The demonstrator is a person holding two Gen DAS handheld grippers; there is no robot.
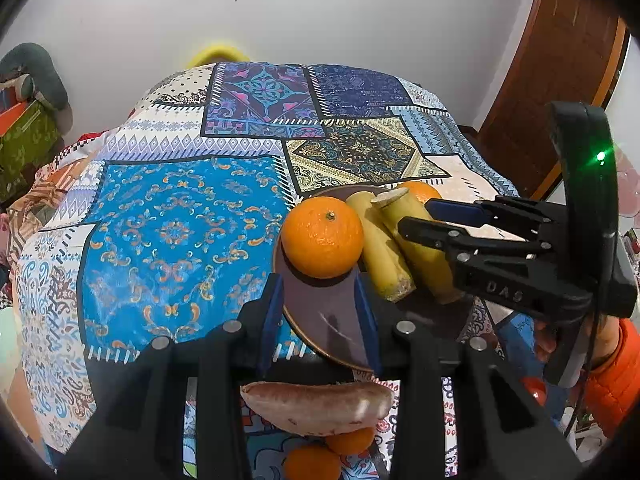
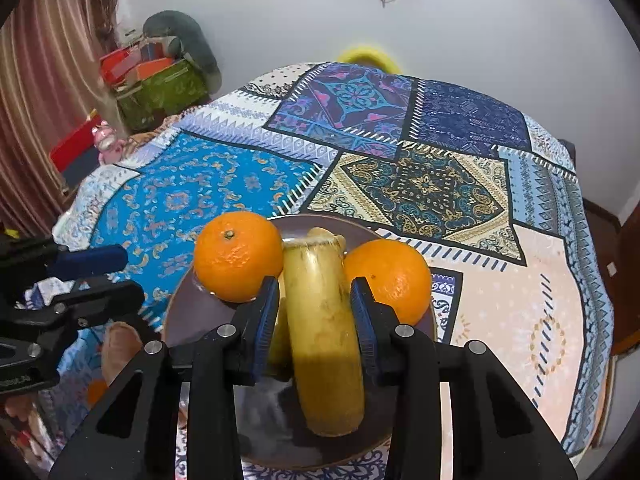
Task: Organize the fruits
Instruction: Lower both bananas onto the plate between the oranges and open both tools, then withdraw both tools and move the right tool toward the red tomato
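A brown plate (image 1: 328, 320) (image 2: 188, 312) holds two oranges and two bananas. One orange (image 1: 322, 237) (image 2: 238, 256) sits at its left, the other (image 1: 420, 191) (image 2: 387, 278) at its right. My left gripper (image 1: 320, 312) is open and empty over the plate's near side, just short of the left orange. My right gripper (image 2: 314, 312) straddles the upper banana (image 2: 324, 336) (image 1: 420, 240) with jaws apart, pads close beside it; contact is unclear. A second banana (image 1: 378, 248) lies beside it. The right gripper (image 1: 416, 214) shows from the side in the left wrist view.
A sweet potato (image 1: 316, 408) and two small oranges (image 1: 312, 462) lie on the patchwork tablecloth (image 1: 180, 220) below my left gripper. A green box (image 2: 160, 88) with clutter stands beyond the table's left side. A wooden door (image 1: 560, 60) is at the right.
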